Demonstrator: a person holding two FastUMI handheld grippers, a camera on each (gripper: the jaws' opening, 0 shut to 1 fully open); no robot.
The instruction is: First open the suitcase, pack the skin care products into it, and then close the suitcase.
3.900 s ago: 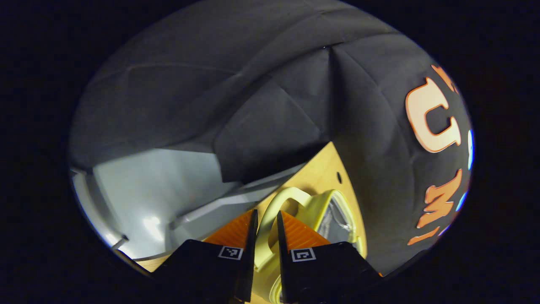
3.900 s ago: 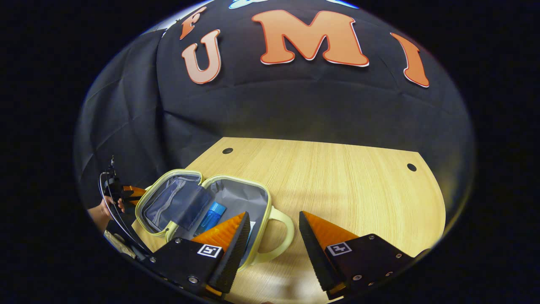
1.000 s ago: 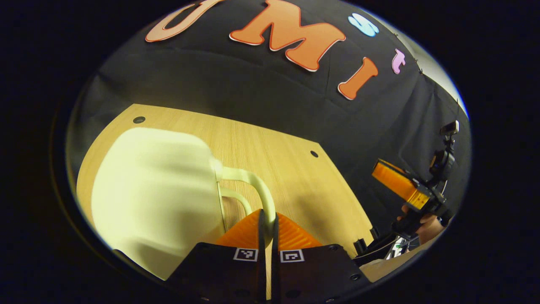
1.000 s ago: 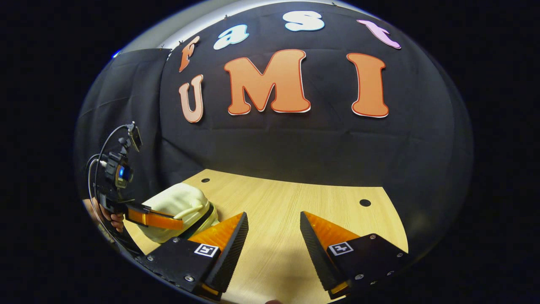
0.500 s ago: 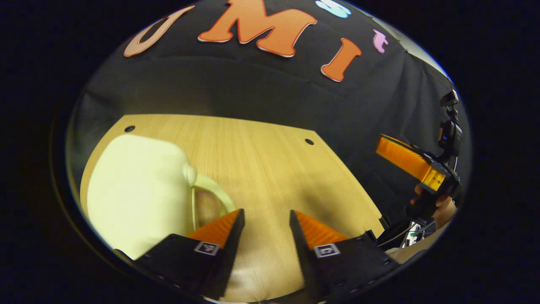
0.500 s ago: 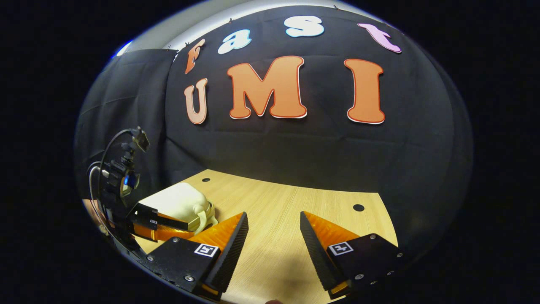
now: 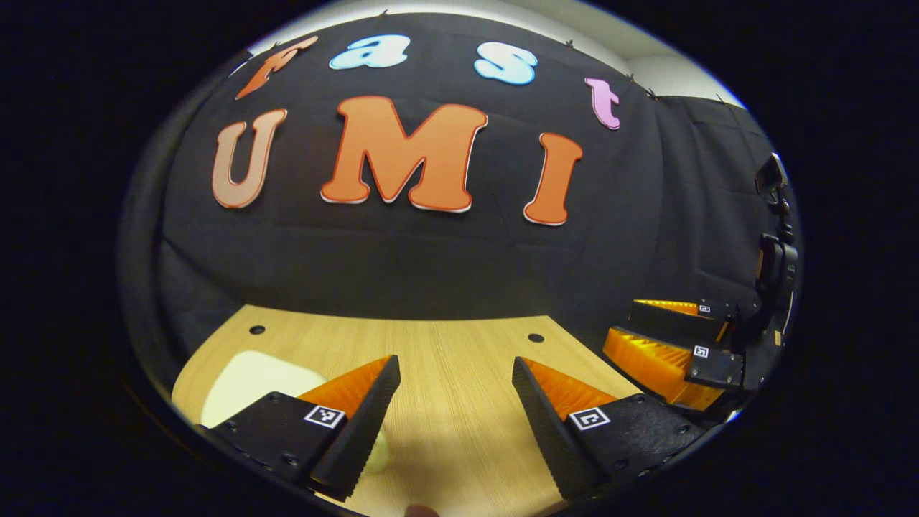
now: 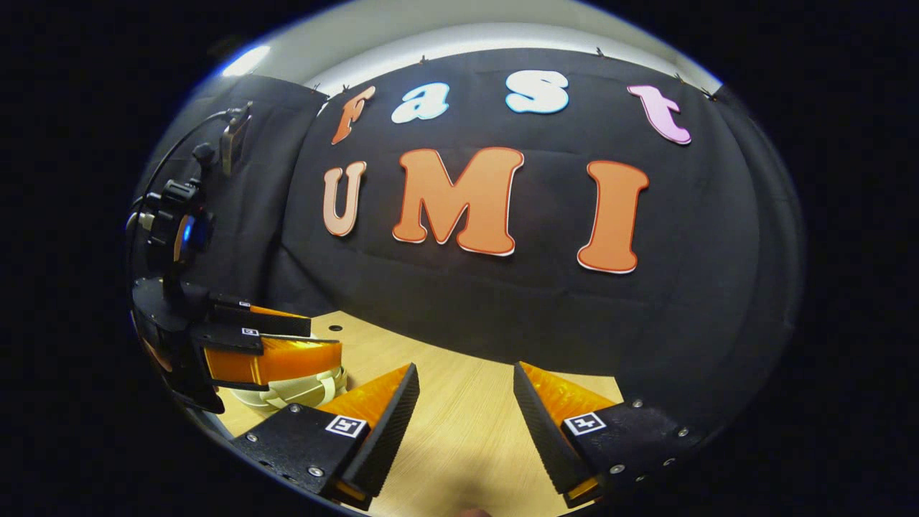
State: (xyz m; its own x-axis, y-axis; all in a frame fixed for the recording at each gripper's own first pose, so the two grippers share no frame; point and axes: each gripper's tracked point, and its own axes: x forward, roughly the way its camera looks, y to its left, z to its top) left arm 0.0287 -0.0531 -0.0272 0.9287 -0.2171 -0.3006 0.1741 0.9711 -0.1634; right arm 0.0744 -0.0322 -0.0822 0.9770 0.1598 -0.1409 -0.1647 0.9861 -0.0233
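Both grippers, left [image 7: 454, 391] and right [image 8: 463, 398], stand open and empty; the soft, light-looking suitcase [image 7: 248, 380] is best gripped by its looped handles [image 8: 305, 390].

Both views low over table [image 7: 445, 402], facing wall.

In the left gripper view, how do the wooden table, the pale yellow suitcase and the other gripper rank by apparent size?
1. wooden table, clearly largest.
2. right gripper and pale yellow suitcase: they look similar; the suitcase is partly hidden behind a finger, so I leave them unranked.
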